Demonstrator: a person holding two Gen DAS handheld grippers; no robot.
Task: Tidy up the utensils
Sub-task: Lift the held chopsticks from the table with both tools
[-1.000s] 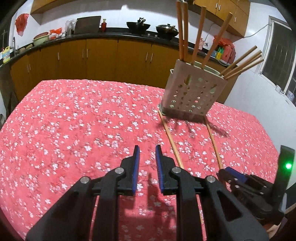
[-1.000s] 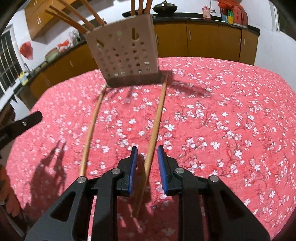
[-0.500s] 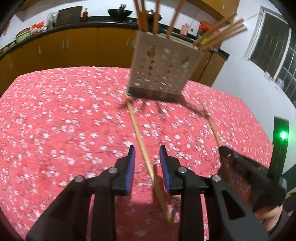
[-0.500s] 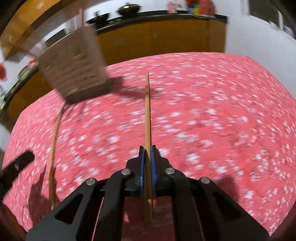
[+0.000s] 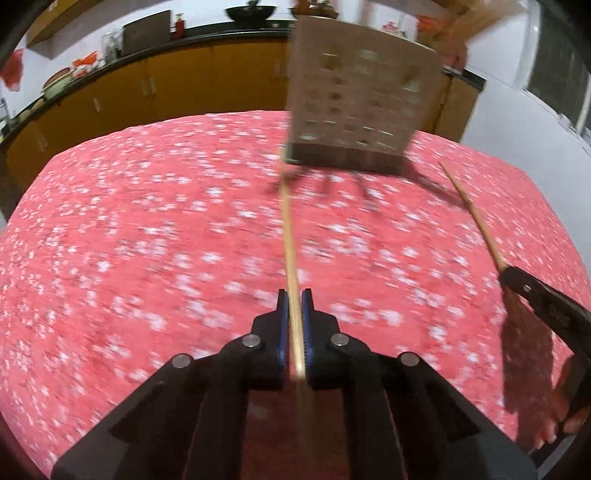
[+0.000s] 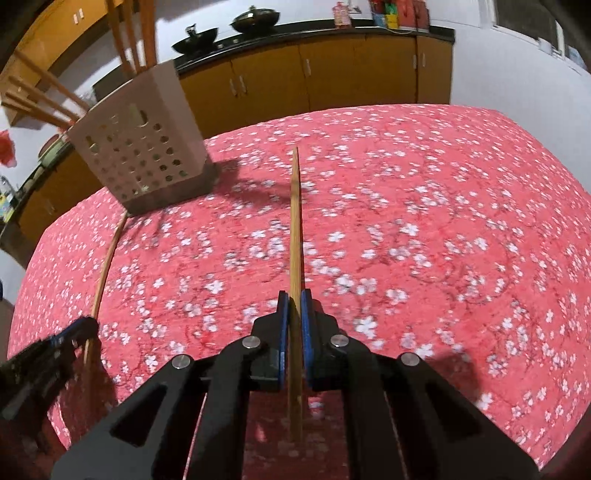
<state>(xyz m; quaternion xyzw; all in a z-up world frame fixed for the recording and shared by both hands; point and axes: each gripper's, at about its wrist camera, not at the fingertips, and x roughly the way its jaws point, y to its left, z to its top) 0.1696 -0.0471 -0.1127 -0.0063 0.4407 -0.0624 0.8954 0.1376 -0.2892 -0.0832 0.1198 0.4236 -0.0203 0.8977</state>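
Note:
Two wooden chopsticks lie out on the red floral tablecloth in front of a perforated white utensil holder (image 5: 354, 103) (image 6: 140, 147), which has several chopsticks (image 6: 129, 40) standing in it. In the blurred left wrist view my left gripper (image 5: 293, 295) has its jaws closing on one chopstick (image 5: 288, 229), the blue pads pressing its near end. My right gripper (image 6: 294, 295) is shut on the other chopstick (image 6: 295, 221), which points away along the fingers. Each gripper shows in the other's view: the right gripper (image 5: 517, 280) with its chopstick (image 5: 472, 214), the left gripper (image 6: 81, 328) with its chopstick (image 6: 107, 266).
The tablecloth (image 6: 443, 221) covers the whole table, whose far edge runs behind the holder. Beyond it stand orange cabinets (image 6: 332, 66) under a dark counter with woks (image 6: 255, 16). A hand (image 5: 554, 428) shows at the lower right of the left wrist view.
Both grippers went from open to shut on a chopstick each, the right one first, the left one just now. The left gripper moved in over its chopstick, closer to the holder.

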